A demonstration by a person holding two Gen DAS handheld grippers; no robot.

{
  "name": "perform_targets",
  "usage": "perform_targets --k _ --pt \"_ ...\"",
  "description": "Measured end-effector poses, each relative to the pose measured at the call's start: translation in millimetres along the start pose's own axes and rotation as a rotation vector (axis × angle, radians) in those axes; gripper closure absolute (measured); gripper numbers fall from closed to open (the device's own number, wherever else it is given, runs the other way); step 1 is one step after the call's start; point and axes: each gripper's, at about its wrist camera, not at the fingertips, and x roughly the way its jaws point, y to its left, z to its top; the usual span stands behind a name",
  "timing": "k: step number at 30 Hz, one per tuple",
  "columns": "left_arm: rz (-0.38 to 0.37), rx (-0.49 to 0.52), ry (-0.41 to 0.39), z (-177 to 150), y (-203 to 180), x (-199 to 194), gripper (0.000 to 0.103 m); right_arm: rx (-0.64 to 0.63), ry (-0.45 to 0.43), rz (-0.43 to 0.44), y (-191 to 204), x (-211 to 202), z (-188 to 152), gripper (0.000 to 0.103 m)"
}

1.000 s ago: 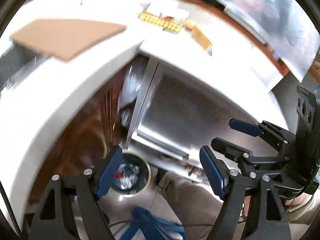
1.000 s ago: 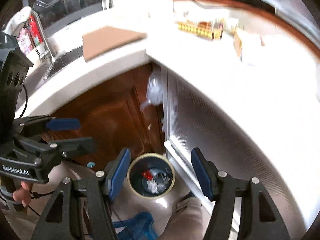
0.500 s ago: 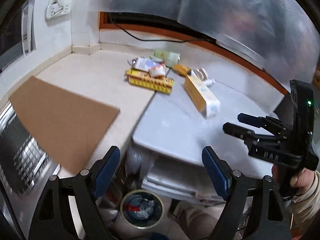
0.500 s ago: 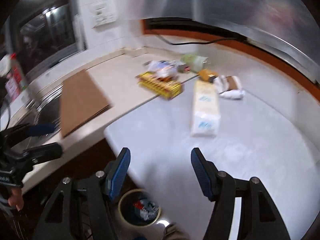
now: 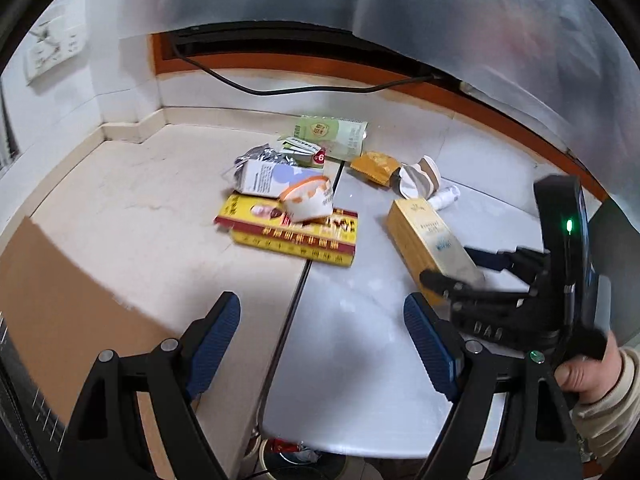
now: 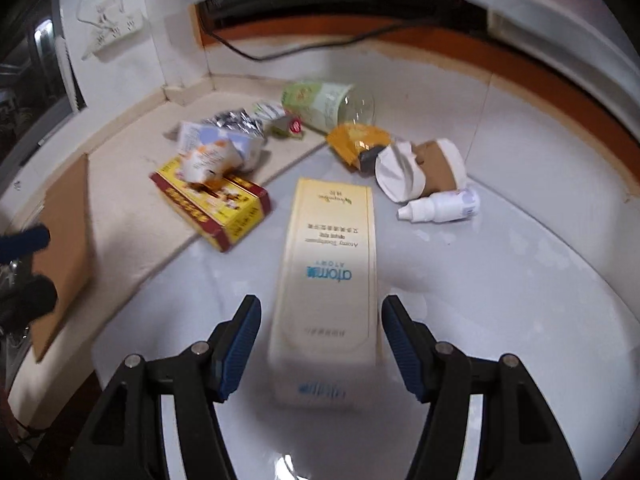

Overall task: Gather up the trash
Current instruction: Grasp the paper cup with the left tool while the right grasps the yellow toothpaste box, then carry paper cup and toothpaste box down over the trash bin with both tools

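Right tool (image 6: pixel 320 350) open, jaws just narrowing, straddling near end of cream toothpaste box (image 6: pixel 330 276), pads clear of it. Box flat on tabletop (image 6: pixel 500 300), long axis pointing away toward trash pile. Left tool (image 5: pixel 322 340) open, empty.

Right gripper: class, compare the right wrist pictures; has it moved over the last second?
Yes. The right gripper rose from over the floor bin to the white counter, its open, closing jaws straddling the cream toothpaste box.
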Motion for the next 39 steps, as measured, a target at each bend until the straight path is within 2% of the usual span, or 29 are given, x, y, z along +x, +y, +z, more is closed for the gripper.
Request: perform_targets --k 8,18,21,23,24,25,30,39 --pt "-0.026 -0.021 0.027 37 -4 55 0.020 0.079 -0.059 0.080 -26 21 14 0.050" --pt "-0.073 -0.119 0.072 66 8 108 0.024 0.136 -0.089 0.090 -32 30 47 0.050" --pt "-0.085 -0.142 0.074 72 10 118 0.030 0.137 -0.092 0.094 -33 31 48 0.050" --pt "-0.087 -0.155 0.078 75 9 124 0.039 0.135 -0.093 0.095 -33 31 47 0.050" --pt "-0.087 -0.156 0.083 76 9 127 0.048 0.135 -0.093 0.095 -33 30 46 0.050" --pt "-0.091 -0.155 0.089 77 7 130 0.054 0.136 -0.092 0.098 -34 31 45 0.050" --pt "-0.083 -0.122 0.048 73 -1 125 0.054 0.136 -0.087 0.111 -33 27 35 0.050" --pt "-0.090 -0.067 -0.035 43 -14 64 0.054 0.122 -0.142 0.143 -18 -18 8 0.050"
